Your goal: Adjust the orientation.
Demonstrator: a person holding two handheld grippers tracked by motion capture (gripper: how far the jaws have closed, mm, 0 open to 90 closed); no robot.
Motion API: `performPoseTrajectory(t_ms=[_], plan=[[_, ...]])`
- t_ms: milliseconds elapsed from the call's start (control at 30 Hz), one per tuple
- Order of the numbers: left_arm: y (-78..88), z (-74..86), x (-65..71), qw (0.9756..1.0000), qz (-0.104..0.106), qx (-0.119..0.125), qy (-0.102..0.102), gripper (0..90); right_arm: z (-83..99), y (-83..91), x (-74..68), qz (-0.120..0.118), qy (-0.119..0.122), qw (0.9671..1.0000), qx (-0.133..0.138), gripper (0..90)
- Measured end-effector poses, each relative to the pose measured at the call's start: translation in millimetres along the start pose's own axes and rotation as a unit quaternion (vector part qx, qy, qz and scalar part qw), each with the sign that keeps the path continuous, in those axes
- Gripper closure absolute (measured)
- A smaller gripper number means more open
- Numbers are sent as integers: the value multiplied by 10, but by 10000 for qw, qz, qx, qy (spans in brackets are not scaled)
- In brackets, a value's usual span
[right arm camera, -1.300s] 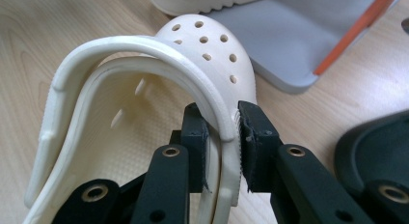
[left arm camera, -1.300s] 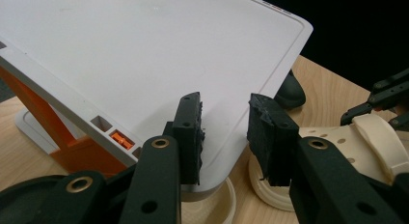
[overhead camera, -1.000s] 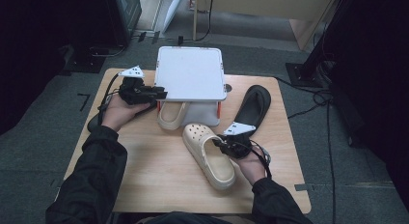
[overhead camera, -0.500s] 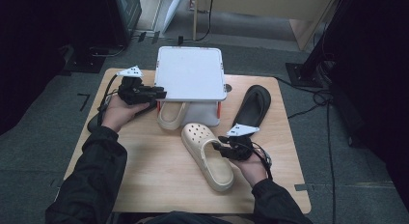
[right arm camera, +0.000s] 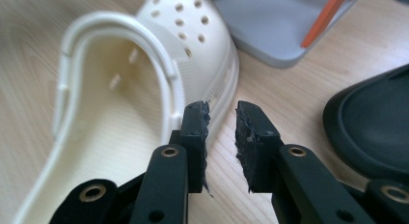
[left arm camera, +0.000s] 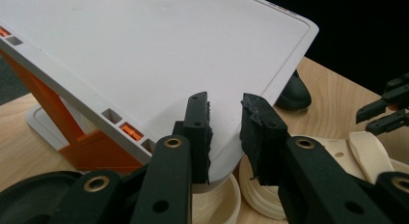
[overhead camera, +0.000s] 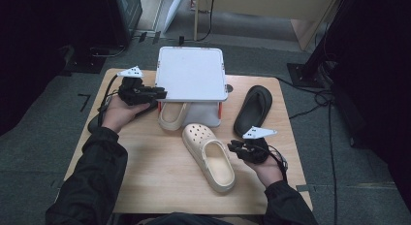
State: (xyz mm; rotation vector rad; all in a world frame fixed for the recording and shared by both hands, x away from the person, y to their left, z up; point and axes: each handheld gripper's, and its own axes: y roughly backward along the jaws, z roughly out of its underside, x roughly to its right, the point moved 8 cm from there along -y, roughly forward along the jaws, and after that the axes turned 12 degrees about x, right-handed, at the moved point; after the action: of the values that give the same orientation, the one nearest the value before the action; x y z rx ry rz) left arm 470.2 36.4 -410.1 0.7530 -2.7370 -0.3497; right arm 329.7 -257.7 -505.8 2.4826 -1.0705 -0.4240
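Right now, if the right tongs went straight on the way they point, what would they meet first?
Most likely the side wall of the cream clog: the right tongs point along its edge, jaws slightly apart and empty. Depth is unclear; they might slip past towards the grey stand.

Footwear and a stand on one wooden table [overhead camera: 160, 186]

Two cream clogs: one clog [overhead camera: 209, 156] lies in the open near the middle, the second clog [overhead camera: 170, 116] sits half under the shelf. Two black slippers: one slipper [overhead camera: 253, 110] far right, another slipper [overhead camera: 97, 120] at the left edge behind the hand. One white shelf stand [overhead camera: 191, 72] on orange legs. Two hand-held grippers, the left gripper [overhead camera: 157, 94] and the right gripper [overhead camera: 233, 146].
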Motion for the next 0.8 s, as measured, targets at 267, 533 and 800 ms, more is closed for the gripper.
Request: performPoseTrajectory(t_ms=[267, 533, 800], plan=[[9, 3, -5, 10000, 19, 0, 1, 757, 113, -126, -7, -150, -62, 9995, -273, 755], [9, 3, -4, 10000, 16, 3, 1, 757, 167, -112, -119, -360, -138, 9982, -456, 771], [9, 4, -5, 10000, 28, 10, 11, 758, 182, -159, -266, -575, -35, 9969, -534, 765]])
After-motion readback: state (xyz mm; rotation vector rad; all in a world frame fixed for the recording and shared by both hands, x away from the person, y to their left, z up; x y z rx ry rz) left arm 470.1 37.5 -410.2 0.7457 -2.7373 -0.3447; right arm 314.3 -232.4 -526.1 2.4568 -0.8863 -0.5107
